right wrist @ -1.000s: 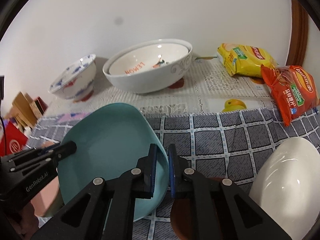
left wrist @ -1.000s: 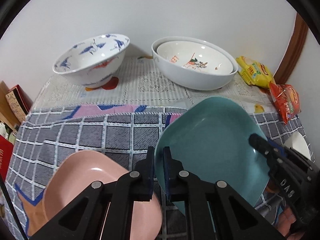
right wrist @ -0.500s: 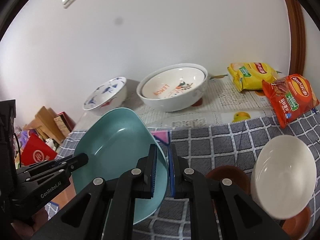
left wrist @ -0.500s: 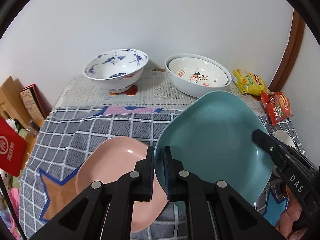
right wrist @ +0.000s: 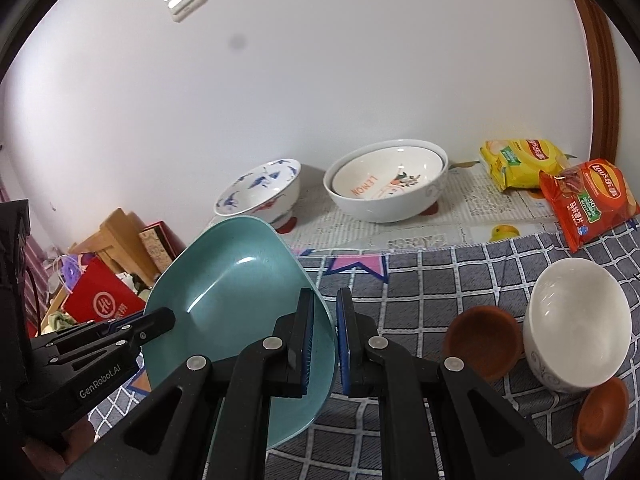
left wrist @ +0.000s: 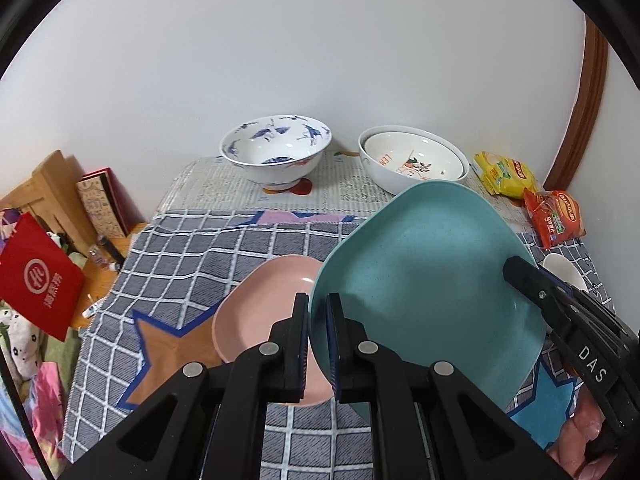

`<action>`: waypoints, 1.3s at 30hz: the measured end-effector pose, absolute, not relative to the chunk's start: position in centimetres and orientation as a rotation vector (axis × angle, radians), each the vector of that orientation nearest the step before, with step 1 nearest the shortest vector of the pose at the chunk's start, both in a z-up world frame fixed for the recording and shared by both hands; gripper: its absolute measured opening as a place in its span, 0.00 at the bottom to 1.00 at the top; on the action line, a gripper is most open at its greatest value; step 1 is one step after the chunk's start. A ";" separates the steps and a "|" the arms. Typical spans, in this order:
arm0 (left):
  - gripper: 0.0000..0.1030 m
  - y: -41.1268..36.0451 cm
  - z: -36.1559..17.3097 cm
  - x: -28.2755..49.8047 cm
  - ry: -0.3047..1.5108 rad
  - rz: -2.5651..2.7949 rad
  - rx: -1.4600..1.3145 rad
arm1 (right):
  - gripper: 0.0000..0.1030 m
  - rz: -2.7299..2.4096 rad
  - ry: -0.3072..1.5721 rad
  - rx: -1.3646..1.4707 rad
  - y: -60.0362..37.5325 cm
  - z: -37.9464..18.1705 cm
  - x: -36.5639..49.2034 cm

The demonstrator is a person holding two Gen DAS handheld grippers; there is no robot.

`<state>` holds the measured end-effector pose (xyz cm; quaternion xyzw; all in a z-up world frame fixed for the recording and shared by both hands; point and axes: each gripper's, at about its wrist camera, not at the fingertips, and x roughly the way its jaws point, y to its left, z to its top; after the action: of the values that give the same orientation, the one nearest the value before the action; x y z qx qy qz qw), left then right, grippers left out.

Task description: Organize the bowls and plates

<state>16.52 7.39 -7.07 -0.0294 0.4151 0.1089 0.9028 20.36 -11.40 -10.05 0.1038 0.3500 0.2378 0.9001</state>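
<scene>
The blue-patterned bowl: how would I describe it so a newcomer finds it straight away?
Look along the white wall to the newspaper-covered back strip of the table. Two big bowls stand there; the blue-patterned bowl is the left one in both views. It alone has blue painted figures, while its neighbour holds a nested bowl lettered LEMON.

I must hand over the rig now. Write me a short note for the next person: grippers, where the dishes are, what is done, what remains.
Left gripper: shut on one rim of the teal plate.
Right gripper: shut on the opposite rim; plate held tilted above the table.
Pink plate: on the cloth below, under the teal plate's left edge.
White bowl and two brown dishes: front right.
Back: blue-patterned bowl; two white bowls already nested.
Left: probably set teal plate on pink one, then sort the remaining bowls.
</scene>
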 end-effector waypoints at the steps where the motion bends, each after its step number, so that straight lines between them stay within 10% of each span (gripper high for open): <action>1: 0.09 7.5 -7.0 16.3 0.856 0.229 -0.063 | 0.11 0.496 0.721 0.213 -11.3 -9.9 20.2; 39: 0.09 15.6 -10.2 16.3 0.878 0.266 -0.160 | 0.13 0.518 0.716 0.161 -2.8 -11.6 20.5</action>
<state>16.28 15.63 -10.16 -0.0773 0.4234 0.1282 0.8935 20.53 -2.84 -11.57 0.0780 0.3462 0.2504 0.9008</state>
